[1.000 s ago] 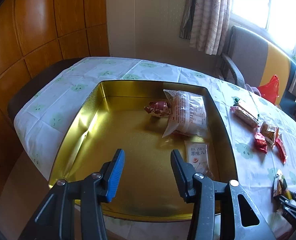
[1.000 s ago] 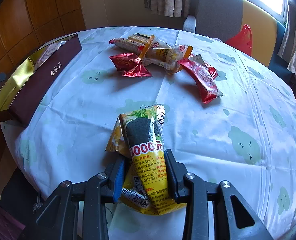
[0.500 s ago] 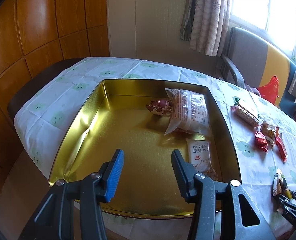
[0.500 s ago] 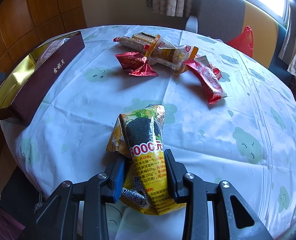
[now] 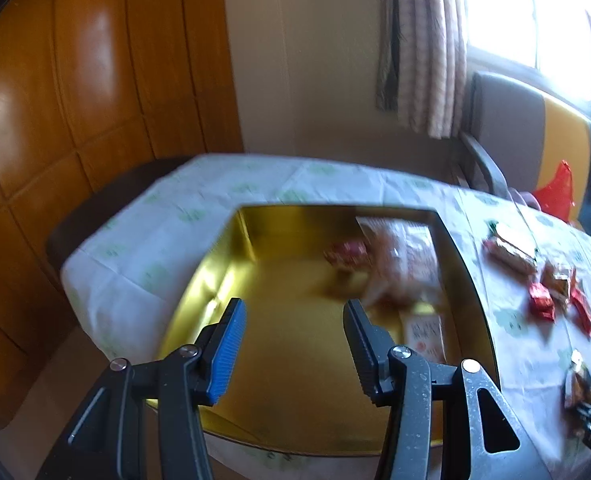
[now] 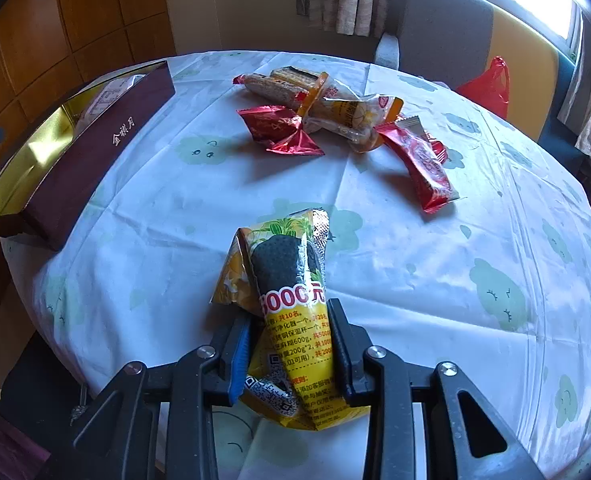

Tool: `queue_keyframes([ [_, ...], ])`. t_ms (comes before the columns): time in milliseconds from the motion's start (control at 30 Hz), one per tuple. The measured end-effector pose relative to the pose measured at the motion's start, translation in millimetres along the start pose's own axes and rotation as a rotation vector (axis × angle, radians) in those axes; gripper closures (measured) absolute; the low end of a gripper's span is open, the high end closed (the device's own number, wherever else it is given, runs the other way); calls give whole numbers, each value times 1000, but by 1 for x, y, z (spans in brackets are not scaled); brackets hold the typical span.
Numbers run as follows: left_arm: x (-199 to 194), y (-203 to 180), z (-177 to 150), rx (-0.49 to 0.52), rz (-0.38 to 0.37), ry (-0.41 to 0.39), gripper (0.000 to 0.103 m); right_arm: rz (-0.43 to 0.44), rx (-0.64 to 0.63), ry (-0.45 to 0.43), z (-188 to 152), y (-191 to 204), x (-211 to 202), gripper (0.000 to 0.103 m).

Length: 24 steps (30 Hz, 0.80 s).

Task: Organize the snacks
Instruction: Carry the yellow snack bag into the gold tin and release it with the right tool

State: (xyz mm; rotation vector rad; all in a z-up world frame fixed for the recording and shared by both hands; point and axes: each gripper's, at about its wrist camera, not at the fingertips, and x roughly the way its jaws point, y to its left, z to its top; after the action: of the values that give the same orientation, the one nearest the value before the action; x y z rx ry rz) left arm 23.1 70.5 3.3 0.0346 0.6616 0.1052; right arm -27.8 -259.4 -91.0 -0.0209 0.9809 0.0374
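The right gripper (image 6: 291, 344) is clamped on a yellow snack packet (image 6: 291, 320), which stands up between its jaws above the tablecloth (image 6: 415, 280). Loose snacks (image 6: 347, 124) lie in a heap at 12 o'clock from it; the gold box (image 6: 67, 164) sits at 10 o'clock. The left gripper (image 5: 293, 320) hovers over that box's gold floor (image 5: 295, 360) with jaws wide apart and nothing between them — a clear packet (image 5: 403, 264) and a small white one (image 5: 425, 334), both blurred, lie at 1 o'clock.
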Motion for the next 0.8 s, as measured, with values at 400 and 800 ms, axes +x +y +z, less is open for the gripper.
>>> queue_keyframes([
  [400,-12,16,13,-18,54,-72,48,210,-102,-27,50,54,-8,70],
  [800,-10,23,14,-36,70,-79,47,345,-362,-127,105,156,-27,70],
])
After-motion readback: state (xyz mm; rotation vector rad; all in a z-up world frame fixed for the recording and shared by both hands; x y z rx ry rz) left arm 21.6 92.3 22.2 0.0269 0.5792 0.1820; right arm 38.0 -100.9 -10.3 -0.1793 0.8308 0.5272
